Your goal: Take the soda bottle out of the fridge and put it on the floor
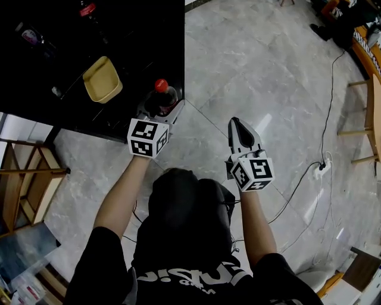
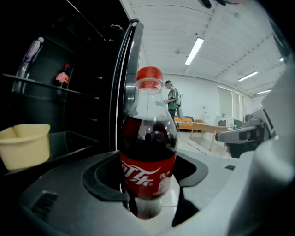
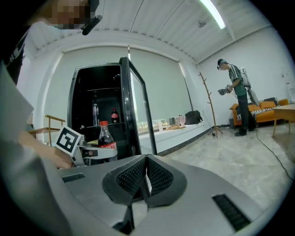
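The soda bottle (image 2: 148, 161), dark cola with a red cap and red label, stands upright between the pads of my left gripper (image 2: 150, 179), which is shut on its lower body. In the head view the bottle (image 1: 164, 95) sits at the front right corner of the open black fridge (image 1: 71, 59), held by the left gripper (image 1: 159, 110). From the right gripper view the bottle (image 3: 105, 138) and the left gripper's marker cube (image 3: 68, 140) show in front of the fridge (image 3: 99, 110). My right gripper (image 3: 145, 177) is shut on nothing and hangs over the grey floor (image 1: 268, 77).
A yellow tub (image 1: 102, 79) sits on a fridge shelf, with other bottles (image 1: 89, 9) deeper inside. The fridge door (image 3: 136, 110) stands open. A wooden chair (image 1: 27, 179) is at the left, a cable and power strip (image 1: 323, 167) at the right. A person (image 3: 235, 94) stands far off.
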Action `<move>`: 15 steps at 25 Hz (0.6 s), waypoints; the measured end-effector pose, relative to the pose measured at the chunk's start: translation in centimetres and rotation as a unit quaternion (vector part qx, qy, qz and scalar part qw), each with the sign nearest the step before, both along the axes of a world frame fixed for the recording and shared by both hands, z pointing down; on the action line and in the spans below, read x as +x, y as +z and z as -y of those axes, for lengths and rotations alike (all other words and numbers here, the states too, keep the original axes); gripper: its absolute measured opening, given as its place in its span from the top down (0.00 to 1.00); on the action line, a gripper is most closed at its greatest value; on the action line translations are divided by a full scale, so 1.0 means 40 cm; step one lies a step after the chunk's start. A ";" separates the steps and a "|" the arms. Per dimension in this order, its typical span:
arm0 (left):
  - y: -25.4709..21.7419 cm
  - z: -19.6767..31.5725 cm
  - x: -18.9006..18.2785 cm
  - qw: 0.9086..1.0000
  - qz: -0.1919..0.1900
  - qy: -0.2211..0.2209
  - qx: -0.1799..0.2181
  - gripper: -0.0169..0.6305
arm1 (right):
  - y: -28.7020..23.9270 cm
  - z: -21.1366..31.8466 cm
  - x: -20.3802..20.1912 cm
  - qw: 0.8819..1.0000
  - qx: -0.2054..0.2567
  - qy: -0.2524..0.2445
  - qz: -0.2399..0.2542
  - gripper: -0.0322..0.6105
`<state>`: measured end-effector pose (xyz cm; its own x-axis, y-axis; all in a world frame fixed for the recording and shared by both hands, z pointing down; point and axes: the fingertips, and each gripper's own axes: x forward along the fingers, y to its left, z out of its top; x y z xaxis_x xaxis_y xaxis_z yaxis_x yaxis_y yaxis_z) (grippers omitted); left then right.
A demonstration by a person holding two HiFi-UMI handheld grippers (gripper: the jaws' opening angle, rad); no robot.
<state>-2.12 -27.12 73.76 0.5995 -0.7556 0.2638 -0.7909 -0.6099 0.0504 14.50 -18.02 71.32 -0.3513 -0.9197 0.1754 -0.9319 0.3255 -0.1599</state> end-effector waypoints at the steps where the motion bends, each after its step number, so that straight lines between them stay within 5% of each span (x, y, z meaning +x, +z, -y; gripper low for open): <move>1: 0.029 0.000 0.006 1.000 -0.003 0.003 0.000 0.49 | 0.031 0.003 0.001 1.000 0.004 -0.001 0.001 0.91; 15: 0.382 -0.048 0.074 1.000 -0.012 0.017 -0.010 0.49 | 0.332 -0.017 0.030 1.000 0.026 -0.016 -0.006 0.91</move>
<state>0.84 -25.20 89.03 0.6307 -0.7297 0.2642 -0.7684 -0.6347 0.0816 15.69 -17.36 84.58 -0.3797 -0.9156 0.1320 -0.9223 0.3637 -0.1306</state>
